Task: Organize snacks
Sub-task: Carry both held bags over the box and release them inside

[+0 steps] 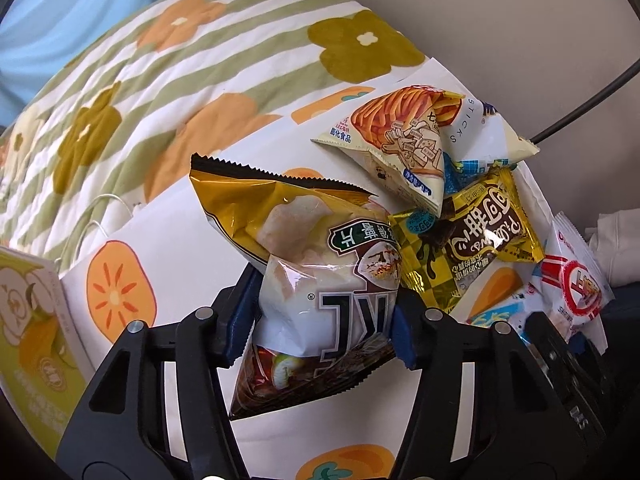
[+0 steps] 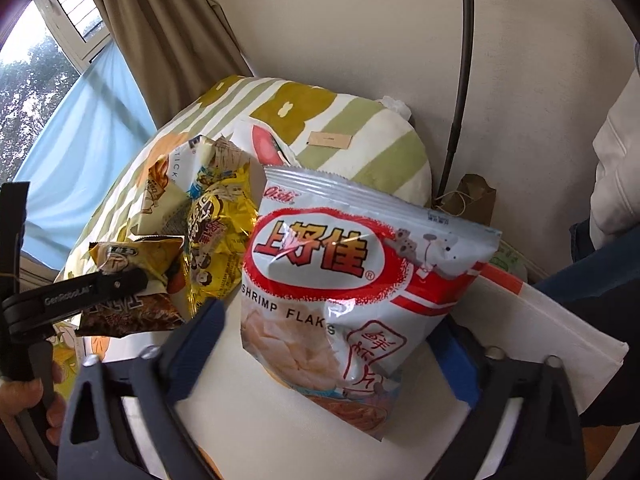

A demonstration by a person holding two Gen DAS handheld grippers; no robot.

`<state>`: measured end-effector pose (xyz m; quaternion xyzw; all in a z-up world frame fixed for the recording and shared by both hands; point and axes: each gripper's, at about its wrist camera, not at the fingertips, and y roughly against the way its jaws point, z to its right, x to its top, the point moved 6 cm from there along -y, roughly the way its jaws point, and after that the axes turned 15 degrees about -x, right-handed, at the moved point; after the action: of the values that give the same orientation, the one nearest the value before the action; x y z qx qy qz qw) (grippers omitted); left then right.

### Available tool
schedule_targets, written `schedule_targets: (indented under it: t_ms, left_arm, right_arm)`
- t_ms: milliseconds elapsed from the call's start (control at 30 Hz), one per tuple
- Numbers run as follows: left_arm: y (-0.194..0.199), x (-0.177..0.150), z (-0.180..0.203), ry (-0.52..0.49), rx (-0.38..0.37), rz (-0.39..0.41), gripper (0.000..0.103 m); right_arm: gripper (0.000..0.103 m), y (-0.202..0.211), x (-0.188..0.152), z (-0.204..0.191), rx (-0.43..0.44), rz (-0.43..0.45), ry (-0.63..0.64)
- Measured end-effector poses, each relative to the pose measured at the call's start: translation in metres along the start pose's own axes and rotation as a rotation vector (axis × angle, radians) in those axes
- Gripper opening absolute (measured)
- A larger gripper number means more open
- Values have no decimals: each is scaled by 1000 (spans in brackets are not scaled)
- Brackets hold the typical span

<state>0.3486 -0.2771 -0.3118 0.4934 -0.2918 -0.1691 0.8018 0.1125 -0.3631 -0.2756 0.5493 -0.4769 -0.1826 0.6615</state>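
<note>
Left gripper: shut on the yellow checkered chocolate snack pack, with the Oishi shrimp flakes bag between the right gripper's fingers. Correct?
Not quite. The left wrist view shows the left gripper shut on the gold potato chip bag, not the yellow checkered chocolate snack pack, which lies free beside it. The rest holds: the Oishi shrimp flakes bag sits between the right gripper fingers, which stand wide.

The chip bag (image 1: 320, 280) is sitting between the left gripper's (image 1: 324, 336) fingers, with the chocolate packet (image 1: 468, 236) lying just right of it, the sticks bag (image 1: 400, 140) resting behind both, and the shrimp flakes bag (image 2: 348, 300) lying rightmost
</note>
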Motion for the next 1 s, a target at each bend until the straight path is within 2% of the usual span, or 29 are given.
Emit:
schedule_targets:
  t_ms: [200, 333, 467, 733, 867, 900, 1000]
  left_arm:
    - [13, -10, 1, 22, 14, 26, 52]
    - [29, -17, 4, 45, 18, 60, 51]
    - [55, -22, 10, 71, 21, 111, 51]
    - [143, -38, 24, 147, 21, 289, 51]
    - [197, -54, 18, 205, 55, 391, 51]
    - [212, -60, 14, 225, 65, 417, 51]
    - [251, -78, -1, 275, 112, 486, 51]
  right_arm:
    - [57, 4, -2, 2, 39, -15, 37]
    - [55, 12, -4, 2, 64, -4, 58]
    - [55, 39, 3, -1, 104, 54, 120]
    - [55, 96, 21, -25, 200, 153, 319]
    - [55, 128, 24, -55, 292, 187, 457]
    - [55, 128, 24, -55, 292, 187, 457]
    - [55, 159, 19, -97, 410, 200, 589]
